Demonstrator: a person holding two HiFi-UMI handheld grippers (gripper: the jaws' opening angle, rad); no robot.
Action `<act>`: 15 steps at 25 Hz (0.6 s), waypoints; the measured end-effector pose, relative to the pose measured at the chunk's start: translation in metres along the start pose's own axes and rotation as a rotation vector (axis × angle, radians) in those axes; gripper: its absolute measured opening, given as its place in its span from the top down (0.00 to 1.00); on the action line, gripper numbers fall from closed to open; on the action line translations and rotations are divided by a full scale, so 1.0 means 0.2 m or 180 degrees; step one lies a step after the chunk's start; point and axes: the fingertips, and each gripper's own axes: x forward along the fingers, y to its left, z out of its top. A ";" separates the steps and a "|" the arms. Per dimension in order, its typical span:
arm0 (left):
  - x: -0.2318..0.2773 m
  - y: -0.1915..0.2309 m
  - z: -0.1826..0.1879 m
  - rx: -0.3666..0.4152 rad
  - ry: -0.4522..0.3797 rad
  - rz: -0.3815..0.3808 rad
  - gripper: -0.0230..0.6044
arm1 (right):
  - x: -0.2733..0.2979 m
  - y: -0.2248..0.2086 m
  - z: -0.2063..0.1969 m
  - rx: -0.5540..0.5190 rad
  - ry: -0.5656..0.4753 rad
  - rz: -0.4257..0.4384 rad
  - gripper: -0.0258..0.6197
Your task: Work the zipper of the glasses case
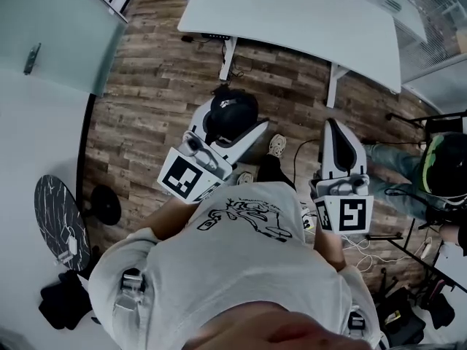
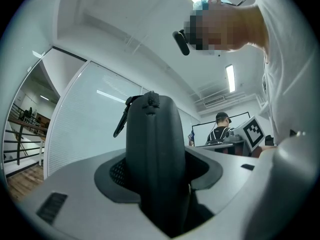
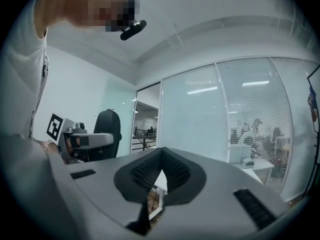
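The black glasses case (image 2: 152, 149) stands upright, clamped between the pads of the left claw (image 2: 157, 171), a dark pull tab (image 2: 121, 121) hanging from its top. Well to the right of the case, the right claw (image 3: 161, 156) is fully closed on nothing. Beyond the case, a white desk (image 1: 292, 13) stands on the wooden floor (image 1: 146, 86).

Bright ceiling strips (image 2: 230, 78) glare overhead (fisheye edges bend, darken).
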 end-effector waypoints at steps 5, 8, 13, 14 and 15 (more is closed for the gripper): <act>0.22 0.07 -0.03 0.0032 -0.0008 -0.0010 0.56 | 0.12 -0.21 -0.02 0.0007 -0.0019 0.0006 0.95; 0.38 0.12 -0.05 0.0034 0.0003 -0.0013 0.56 | 0.20 -0.34 -0.02 0.0040 -0.0022 0.0015 0.95; 0.69 0.17 -0.08 0.0051 -0.0042 -0.0015 0.56 | 0.33 -0.61 -0.03 0.0037 -0.0046 0.0029 0.95; 0.75 0.18 -0.09 0.0057 -0.0044 -0.0018 0.56 | 0.36 -0.67 -0.03 0.0035 -0.0050 0.0026 0.95; 0.81 0.19 -0.09 0.0064 -0.0043 -0.0022 0.56 | 0.38 -0.72 -0.03 0.0036 -0.0053 0.0021 0.95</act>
